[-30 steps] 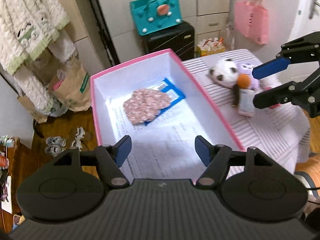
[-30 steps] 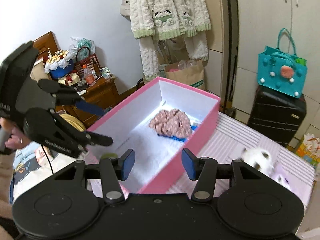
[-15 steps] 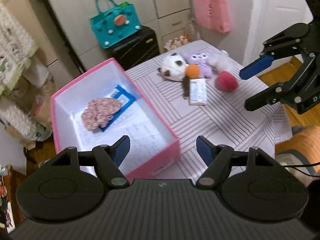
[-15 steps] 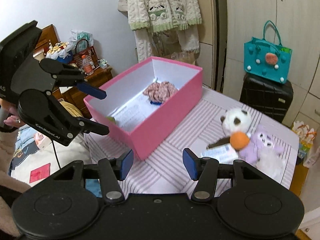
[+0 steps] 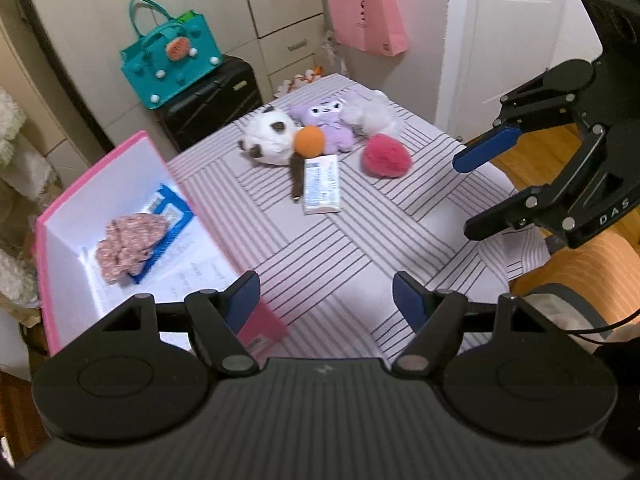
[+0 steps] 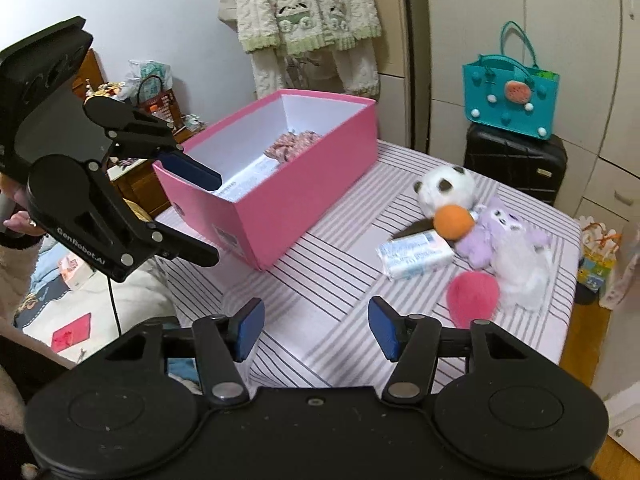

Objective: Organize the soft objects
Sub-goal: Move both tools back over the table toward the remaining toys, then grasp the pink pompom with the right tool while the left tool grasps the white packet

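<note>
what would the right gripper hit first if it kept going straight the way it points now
Probably the bare striped tablecloth; nothing lies between the open right gripper and it. The fuzzy pink ball sits just right of that line, though depth is unclear.

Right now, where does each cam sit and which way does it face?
Left wrist: on the left gripper, angled down over the striped table; own open gripper low, right gripper at right.
Right wrist: on the right gripper, angled down the table toward the cupboards; own open gripper low, left gripper and a hand at left.
Shared: pink box, panda plush, pink pompom, teal bag.
</note>
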Action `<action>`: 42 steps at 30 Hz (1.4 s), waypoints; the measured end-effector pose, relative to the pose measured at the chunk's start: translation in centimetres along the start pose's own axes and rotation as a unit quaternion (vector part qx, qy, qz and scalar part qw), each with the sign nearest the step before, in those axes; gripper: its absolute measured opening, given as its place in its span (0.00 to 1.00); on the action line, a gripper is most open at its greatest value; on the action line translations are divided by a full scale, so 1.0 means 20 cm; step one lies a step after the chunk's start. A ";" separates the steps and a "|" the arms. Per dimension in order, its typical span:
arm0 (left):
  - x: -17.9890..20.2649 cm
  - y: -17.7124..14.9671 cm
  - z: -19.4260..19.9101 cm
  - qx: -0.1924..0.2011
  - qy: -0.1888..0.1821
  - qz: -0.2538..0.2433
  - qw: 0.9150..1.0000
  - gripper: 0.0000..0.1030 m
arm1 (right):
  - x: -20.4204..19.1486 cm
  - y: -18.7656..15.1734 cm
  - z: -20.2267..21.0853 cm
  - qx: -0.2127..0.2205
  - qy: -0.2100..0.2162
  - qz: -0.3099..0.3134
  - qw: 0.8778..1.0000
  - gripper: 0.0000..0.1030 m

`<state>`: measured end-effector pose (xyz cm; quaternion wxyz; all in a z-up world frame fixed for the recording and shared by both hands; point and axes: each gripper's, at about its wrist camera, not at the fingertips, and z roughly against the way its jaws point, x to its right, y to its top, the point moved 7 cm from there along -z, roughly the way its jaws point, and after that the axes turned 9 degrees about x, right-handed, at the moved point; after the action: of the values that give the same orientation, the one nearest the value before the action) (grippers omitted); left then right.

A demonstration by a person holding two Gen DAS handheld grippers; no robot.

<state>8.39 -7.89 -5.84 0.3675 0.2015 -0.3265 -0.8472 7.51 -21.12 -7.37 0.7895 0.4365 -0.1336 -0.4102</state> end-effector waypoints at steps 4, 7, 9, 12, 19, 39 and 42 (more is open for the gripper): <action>0.02 0.01 -0.10 -0.002 -0.016 0.013 1.000 0.70 | 0.07 -0.07 0.01 0.003 -0.017 -0.005 1.000 0.62; 0.02 0.03 -0.18 -0.004 -0.025 0.027 0.999 0.70 | 0.15 -0.12 0.00 0.009 -0.040 -0.004 0.999 0.62; 0.02 0.04 -0.22 -0.002 -0.026 0.032 0.999 0.70 | 0.19 -0.14 -0.01 0.010 -0.058 0.000 0.998 0.62; 0.02 0.07 -0.28 0.001 -0.021 0.036 0.999 0.70 | 0.26 -0.17 -0.04 0.010 -0.075 0.001 0.997 0.62; 0.04 0.11 -0.43 0.023 -0.017 0.040 0.999 0.70 | 0.41 -0.22 -0.11 0.028 -0.094 -0.003 0.995 0.63; -0.05 0.14 -0.91 0.047 0.031 0.135 0.989 0.67 | 0.69 -0.30 -0.43 0.119 -0.150 -0.007 0.981 0.72; -0.05 0.10 -0.92 0.042 0.029 0.152 0.987 0.66 | 0.70 -0.30 -0.44 0.110 -0.148 -0.012 0.983 0.69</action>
<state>20.77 -15.66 -17.32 0.4926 0.1893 -0.3783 -0.7605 18.05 -28.43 -19.38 0.7032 0.4565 -0.2878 -0.4629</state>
